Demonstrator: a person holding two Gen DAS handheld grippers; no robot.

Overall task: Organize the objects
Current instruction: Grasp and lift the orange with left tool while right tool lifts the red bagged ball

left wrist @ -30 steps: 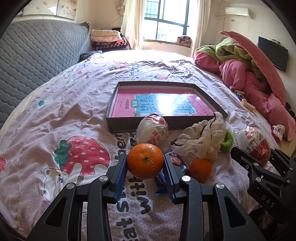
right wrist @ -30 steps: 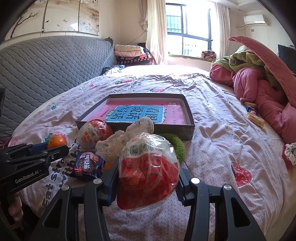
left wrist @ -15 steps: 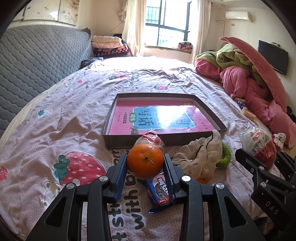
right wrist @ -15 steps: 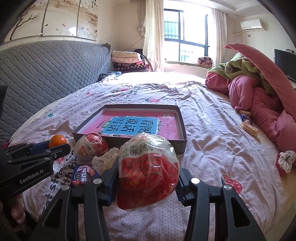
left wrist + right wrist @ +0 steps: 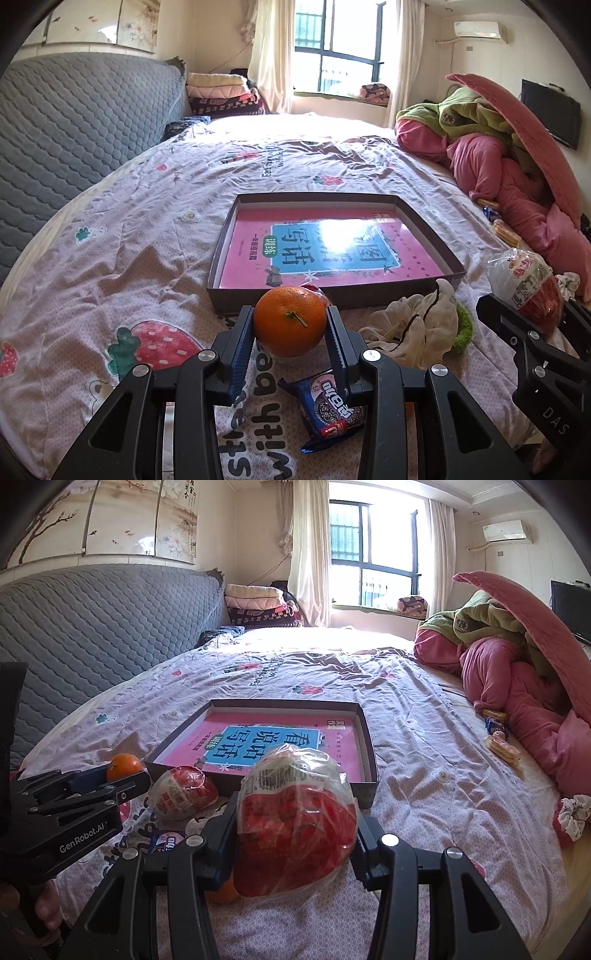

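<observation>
Left gripper (image 5: 290,328) pinching orange (image 5: 290,321), stem toward camera

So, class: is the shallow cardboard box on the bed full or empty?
Nearly empty: the box holds only a flat pink book; the snacks and fruit remain outside.

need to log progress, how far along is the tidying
Early. Done: only a pink book lies in the box. In hand: left gripper holds an orange, right gripper a red snack bag. Left on the bed: cookie packet, cloth pouch, second snack bag.
</observation>
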